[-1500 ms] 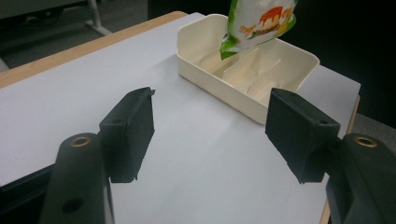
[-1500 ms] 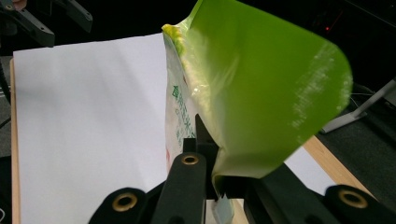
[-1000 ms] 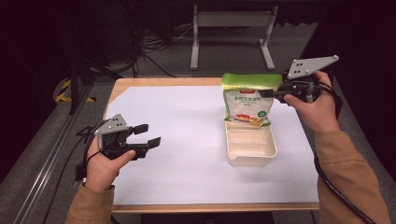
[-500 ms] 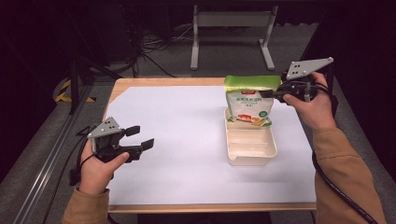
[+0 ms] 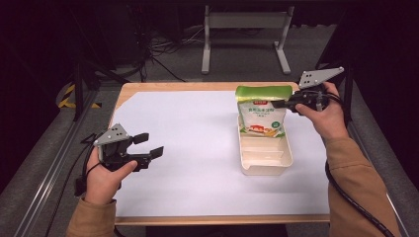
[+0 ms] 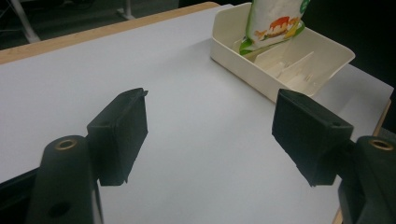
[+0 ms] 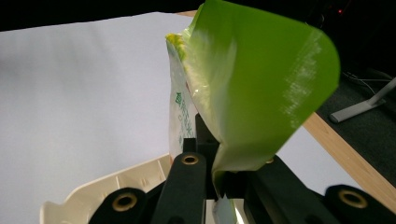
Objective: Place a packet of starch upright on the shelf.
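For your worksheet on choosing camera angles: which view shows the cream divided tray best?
The high view: the whole tray lies in sight, with the green pouch standing in its far end. The left gripper view shows the tray from the side, dividers visible. The right gripper view catches just a corner of its rim.

Pouch [image 5: 262, 114] — white with a green top band, green lettering and an orange-and-yellow picture; tray [image 5: 265, 157] — cream; table cover [image 5: 197, 143] — plain white, edged in light wood.
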`<action>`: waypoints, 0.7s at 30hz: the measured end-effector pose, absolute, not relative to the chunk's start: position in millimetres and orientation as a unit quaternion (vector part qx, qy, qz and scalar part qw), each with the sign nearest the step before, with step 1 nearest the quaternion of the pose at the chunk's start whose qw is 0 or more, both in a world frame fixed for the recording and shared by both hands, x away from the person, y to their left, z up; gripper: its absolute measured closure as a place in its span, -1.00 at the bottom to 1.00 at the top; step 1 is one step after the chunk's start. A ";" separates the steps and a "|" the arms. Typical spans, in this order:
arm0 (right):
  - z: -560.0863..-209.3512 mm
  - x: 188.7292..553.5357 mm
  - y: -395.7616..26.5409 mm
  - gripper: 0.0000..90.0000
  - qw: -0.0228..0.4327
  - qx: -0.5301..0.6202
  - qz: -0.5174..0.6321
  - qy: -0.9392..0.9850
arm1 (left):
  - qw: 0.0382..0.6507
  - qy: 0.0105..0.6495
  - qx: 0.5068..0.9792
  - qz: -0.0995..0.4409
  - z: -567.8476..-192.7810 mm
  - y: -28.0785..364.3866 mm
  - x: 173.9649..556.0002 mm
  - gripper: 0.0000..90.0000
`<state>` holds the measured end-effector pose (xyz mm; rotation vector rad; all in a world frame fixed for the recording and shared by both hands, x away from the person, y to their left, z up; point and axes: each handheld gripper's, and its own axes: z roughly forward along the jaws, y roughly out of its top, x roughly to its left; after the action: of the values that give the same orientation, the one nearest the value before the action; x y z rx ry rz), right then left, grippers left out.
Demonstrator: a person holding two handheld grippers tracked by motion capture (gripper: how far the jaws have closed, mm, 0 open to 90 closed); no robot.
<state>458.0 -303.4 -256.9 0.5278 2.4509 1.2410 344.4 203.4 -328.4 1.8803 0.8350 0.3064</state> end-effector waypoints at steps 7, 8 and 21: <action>-265.2 462.8 -302.6 0.94 0.173 0.188 0.434 0.864 | 0.507 0.351 0.777 0.124 -330.3 202.9 345.5 -0.39; -266.4 463.6 -302.4 0.94 0.174 0.188 0.432 0.865 | 0.506 0.348 0.779 0.125 -330.5 203.3 346.3 -0.39; -288.7 466.7 -299.1 0.94 0.155 0.198 0.433 0.866 | 0.504 0.356 0.778 0.119 -333.2 203.2 347.4 -0.39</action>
<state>466.7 -299.1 -288.7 0.5687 2.4799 1.2405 347.4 203.2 -333.2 1.8782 0.8603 0.2883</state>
